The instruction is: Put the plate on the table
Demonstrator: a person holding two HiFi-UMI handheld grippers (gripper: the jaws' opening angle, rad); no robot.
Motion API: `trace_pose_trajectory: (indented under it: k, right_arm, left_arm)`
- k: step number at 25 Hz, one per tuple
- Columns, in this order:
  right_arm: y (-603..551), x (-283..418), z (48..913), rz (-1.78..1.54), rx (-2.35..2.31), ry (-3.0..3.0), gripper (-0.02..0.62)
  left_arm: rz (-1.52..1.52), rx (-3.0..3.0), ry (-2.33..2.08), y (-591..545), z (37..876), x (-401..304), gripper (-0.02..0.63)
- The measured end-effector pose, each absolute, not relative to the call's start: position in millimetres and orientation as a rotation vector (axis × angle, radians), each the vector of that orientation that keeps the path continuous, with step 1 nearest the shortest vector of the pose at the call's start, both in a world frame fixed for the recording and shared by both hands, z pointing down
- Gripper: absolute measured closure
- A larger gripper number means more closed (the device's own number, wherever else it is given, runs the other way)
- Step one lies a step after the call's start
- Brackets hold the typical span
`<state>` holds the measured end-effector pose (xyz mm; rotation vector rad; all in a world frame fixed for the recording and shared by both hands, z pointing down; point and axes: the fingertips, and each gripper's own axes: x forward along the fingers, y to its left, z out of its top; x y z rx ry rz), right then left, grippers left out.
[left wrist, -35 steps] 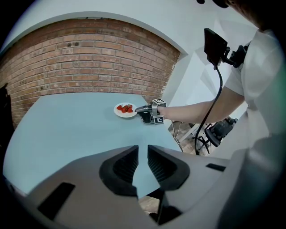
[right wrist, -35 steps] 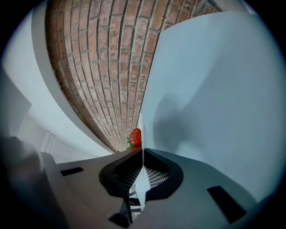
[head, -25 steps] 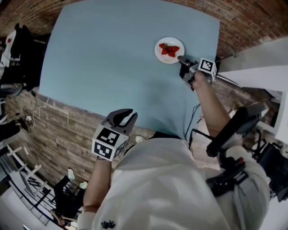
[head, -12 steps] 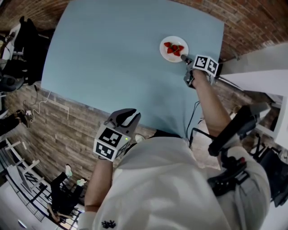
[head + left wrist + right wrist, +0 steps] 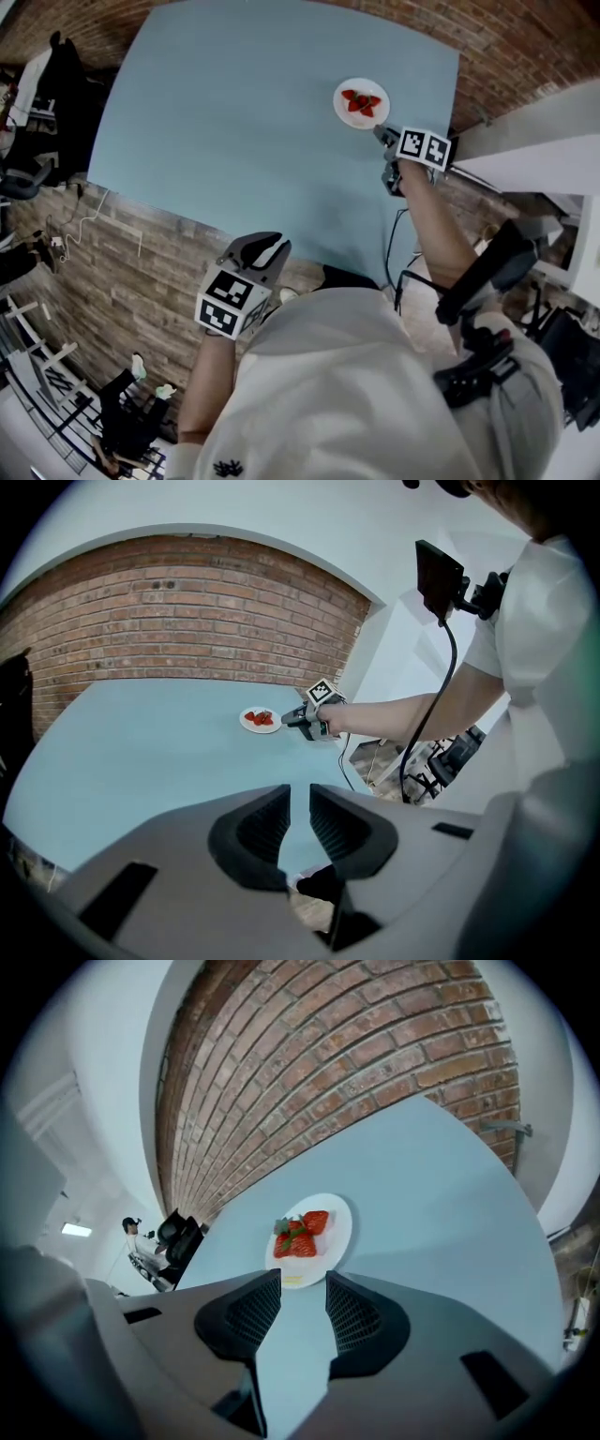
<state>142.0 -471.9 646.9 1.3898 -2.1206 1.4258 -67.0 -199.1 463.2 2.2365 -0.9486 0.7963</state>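
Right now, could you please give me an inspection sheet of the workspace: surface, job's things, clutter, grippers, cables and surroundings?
Surface: light blue table, bare except for the plate.
Job's things: white plate lying flat near the table's far right corner, strawberries on it.
Clutter: nothing seen.
Grippers: right gripper with jaws opening, pads off the plate, which lies just ahead; left gripper back at the near edge, jaws slightly apart, empty.
Cables: black cable hanging beside the table's right edge.
Surroundings: brick wall behind the table.
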Motion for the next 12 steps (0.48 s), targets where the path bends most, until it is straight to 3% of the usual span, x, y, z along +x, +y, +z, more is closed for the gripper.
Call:
trace_pose_trajectory:
  k: [12]
  right_arm:
    - [-330.0, 67.2, 547.2, 0.94, 1.076, -2.339, 0.459]
  left_arm:
    - [0.753, 2.344, -0.911, -123.5, 439.5, -84.5, 0.54]
